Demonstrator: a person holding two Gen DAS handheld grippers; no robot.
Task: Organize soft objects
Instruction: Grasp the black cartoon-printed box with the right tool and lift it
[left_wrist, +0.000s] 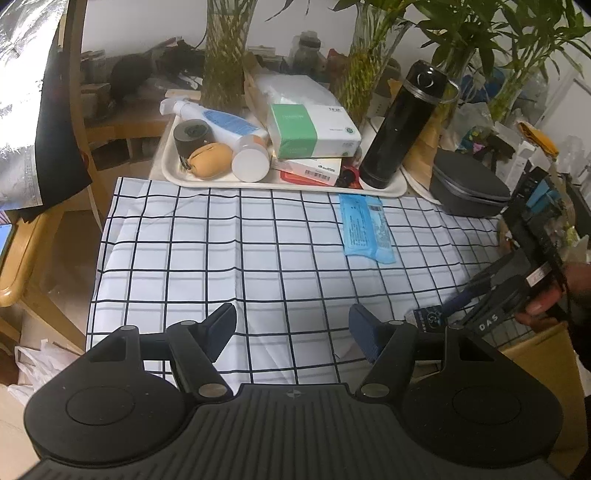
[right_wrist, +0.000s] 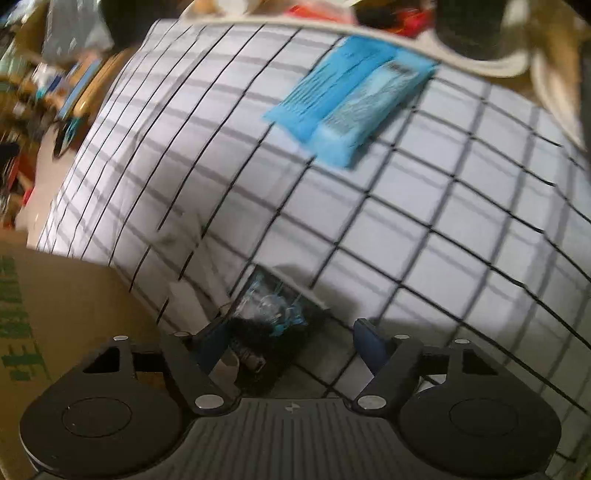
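We hold the left gripper (left_wrist: 291, 334) open and empty above the near part of the checked cloth (left_wrist: 221, 251); nothing lies between its fingers. We judge this to be a waiting posture that keeps the work area clear for the other hand.

The right gripper (right_wrist: 286, 341) points steeply down at the near edge of the same cloth. Its fingers stand apart, and a small dark packet with blue print (right_wrist: 271, 314) lies just ahead of them, close to the left finger. The right wrist view is blurred, so we cannot tell whether a pad touches it; we treat the gripper as open.

The blue soft pack (left_wrist: 365, 227) lies flat on the cloth, well ahead of the left gripper and slightly to its right, just short of the white tray (left_wrist: 177, 177). The tray carries bottles, boxes and a tan pouch (left_wrist: 210, 159). We judge the tray to be the likely collection place.
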